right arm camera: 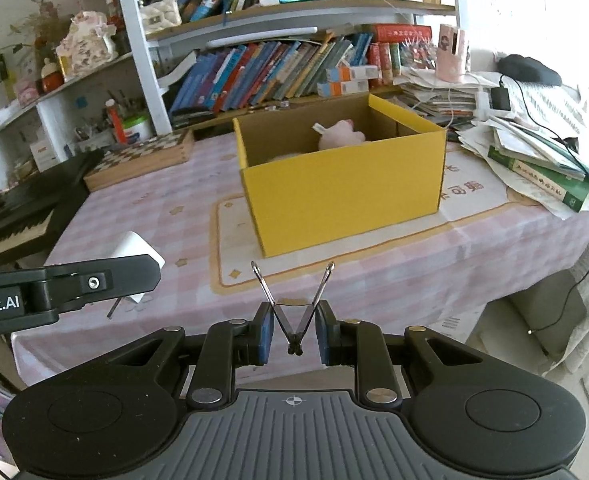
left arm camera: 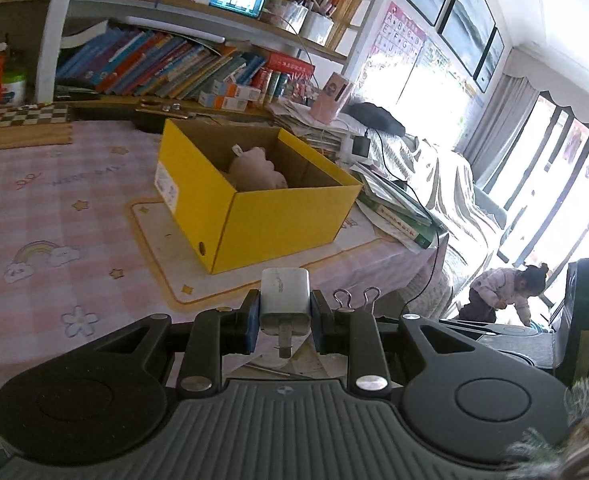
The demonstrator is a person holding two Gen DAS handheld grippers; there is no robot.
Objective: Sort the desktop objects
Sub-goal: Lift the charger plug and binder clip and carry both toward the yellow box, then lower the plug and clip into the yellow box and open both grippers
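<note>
A scuffed white charger plug (left arm camera: 285,298) was clamped in the left tongs (left arm camera: 285,320); a binder clip (right arm camera: 293,312), wire handles splayed, was pinched by the right tongs (right arm camera: 293,338).

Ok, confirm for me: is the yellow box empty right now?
No, a pink plush toy lies inside the open yellow box on the table.

Daylight floods in from the windows (left arm camera: 554,184) far right of the jaws, blown out to white glare that washes over the alphabet poster (left arm camera: 398,40) and the paper stack (right arm camera: 534,136). The desk (left arm camera: 54,208) ahead of the jaws is evenly lit, and the yellow box (right arm camera: 342,192) throws only a soft shadow. Fisheye bending curves the bookshelf (right arm camera: 294,12) and darkens the corners. Both views are sharp near the jaws and slightly soft toward the edges.
</note>
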